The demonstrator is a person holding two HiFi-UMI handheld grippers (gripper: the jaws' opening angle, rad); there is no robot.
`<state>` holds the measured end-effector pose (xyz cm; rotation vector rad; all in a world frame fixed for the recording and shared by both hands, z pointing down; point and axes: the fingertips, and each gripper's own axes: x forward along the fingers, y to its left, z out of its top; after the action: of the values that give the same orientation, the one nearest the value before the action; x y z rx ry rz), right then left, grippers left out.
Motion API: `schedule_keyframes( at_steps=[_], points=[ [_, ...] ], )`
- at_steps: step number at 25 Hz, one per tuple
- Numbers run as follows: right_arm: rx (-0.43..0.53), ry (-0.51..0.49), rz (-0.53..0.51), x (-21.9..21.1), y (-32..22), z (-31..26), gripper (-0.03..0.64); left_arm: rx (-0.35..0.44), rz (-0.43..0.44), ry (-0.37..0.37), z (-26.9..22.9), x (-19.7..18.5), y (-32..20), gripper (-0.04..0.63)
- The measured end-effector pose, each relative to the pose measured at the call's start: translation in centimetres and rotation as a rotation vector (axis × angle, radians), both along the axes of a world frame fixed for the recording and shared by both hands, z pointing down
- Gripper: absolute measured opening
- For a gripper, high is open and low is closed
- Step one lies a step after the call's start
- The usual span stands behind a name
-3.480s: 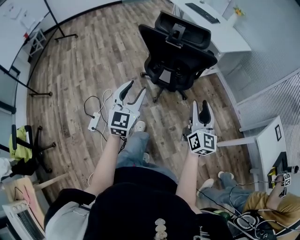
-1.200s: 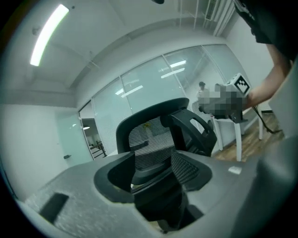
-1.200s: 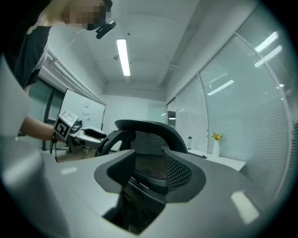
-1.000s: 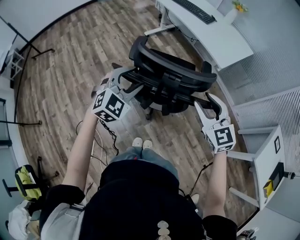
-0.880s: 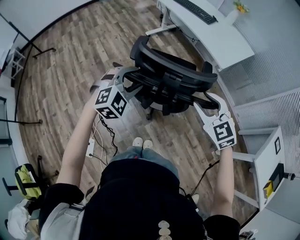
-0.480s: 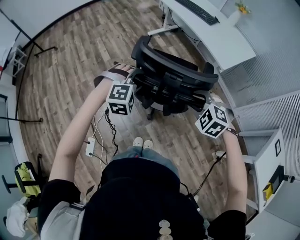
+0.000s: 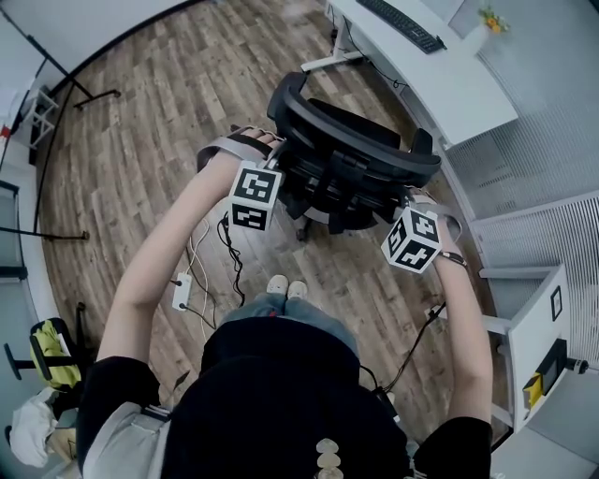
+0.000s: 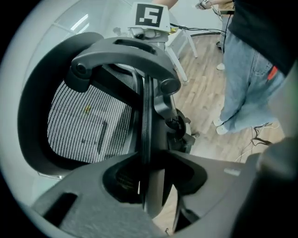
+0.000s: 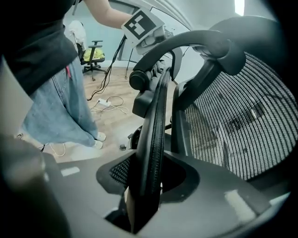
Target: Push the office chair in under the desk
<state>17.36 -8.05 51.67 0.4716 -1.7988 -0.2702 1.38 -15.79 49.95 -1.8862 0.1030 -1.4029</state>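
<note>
A black mesh office chair (image 7: 346, 154) stands on the wood floor with its back towards me, short of the white desk (image 7: 440, 75) beyond it. My left gripper (image 7: 270, 176) is at the left side of the backrest, my right gripper (image 7: 413, 213) at its right side. In the left gripper view the backrest's black rim (image 8: 148, 116) runs between the jaws of the left gripper (image 8: 151, 165), which are closing on it. In the right gripper view the rim (image 9: 156, 121) fills the gap of the right gripper (image 9: 148, 174), also closing.
A keyboard (image 7: 404, 23) lies on the desk. A white power strip (image 7: 181, 292) with cables lies on the floor at my left. White furniture (image 7: 524, 318) stands at the right, and a green chair (image 7: 42, 360) at the far left. My feet (image 7: 284, 285) are just behind the chair's base.
Both grippers have moved in from beside the backrest onto its side rims, and their jaws have narrowed round them. The chair has barely moved.
</note>
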Motion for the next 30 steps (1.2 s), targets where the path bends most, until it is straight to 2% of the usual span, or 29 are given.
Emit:
schedule_keyframes(
  at_steps=[5, 12, 24, 30],
  points=[
    [0.004, 0.003, -0.017, -0.2, 0.0, 0.1, 0.120, -0.033, 0.007, -0.054, 0.1, -0.1, 0.1, 0.144],
    [0.023, 0.008, -0.039, -0.1, -0.2, 0.2, 0.104, -0.060, -0.022, -0.084, 0.3, 0.0, -0.3, 0.140],
    [0.051, 0.009, -0.035, -0.2, -1.8, 0.7, 0.103, -0.079, -0.044, -0.093, 0.9, -0.1, -2.0, 0.140],
    [0.039, 0.004, -0.030, -0.6, -6.9, 0.3, 0.106, -0.119, -0.061, -0.084, 0.6, -0.5, -7.1, 0.141]
  ],
)
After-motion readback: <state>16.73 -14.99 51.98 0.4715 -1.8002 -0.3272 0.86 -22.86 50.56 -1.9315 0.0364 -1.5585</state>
